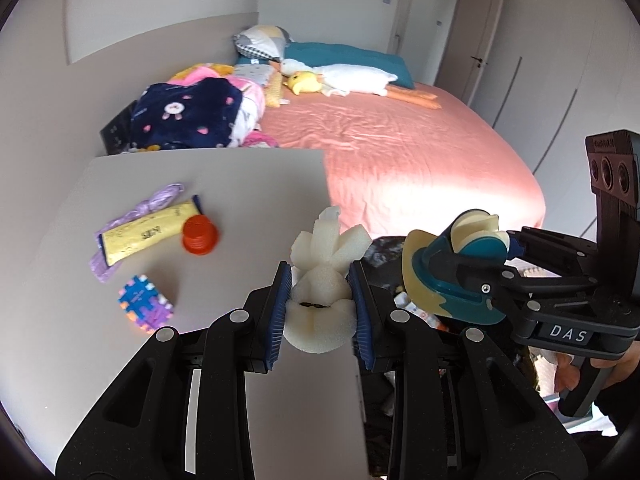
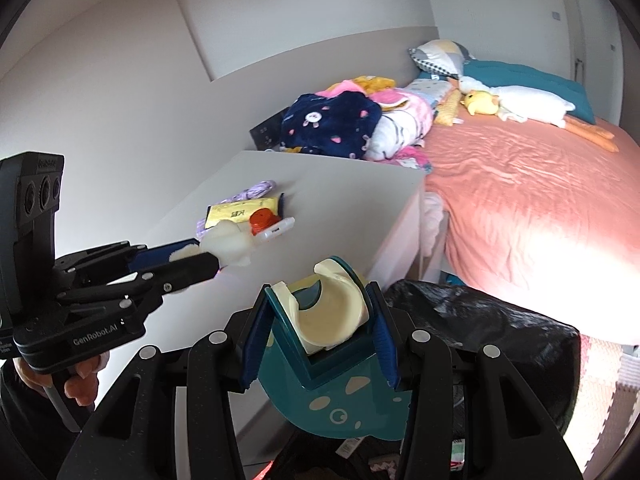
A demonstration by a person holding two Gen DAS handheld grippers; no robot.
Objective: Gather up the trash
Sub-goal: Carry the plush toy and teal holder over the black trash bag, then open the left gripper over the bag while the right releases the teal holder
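My left gripper [image 1: 320, 300] is shut on a white foam scrap [image 1: 320, 280] and holds it over the right edge of the white table [image 1: 240, 184]. My right gripper [image 2: 320, 332] is shut on a teal and cream foam piece [image 2: 328, 320], above a black trash bag [image 2: 480, 320]. In the left wrist view the right gripper [image 1: 472, 264] and its teal piece [image 1: 448, 276] sit just right of the table. In the right wrist view the left gripper [image 2: 216, 256] holds the white foam [image 2: 228, 240] over the table. On the table lie a yellow wrapper [image 1: 148, 232], a purple plastic scrap [image 1: 156, 200] and a red cap [image 1: 200, 236].
A colourful puzzle cube [image 1: 146, 304] lies at the table's near left. A bed with a pink sheet [image 1: 400, 152] stands behind, with clothes [image 1: 192, 116] and plush toys [image 1: 340, 76]. Foam floor mats [image 2: 600, 392] lie right of the bag.
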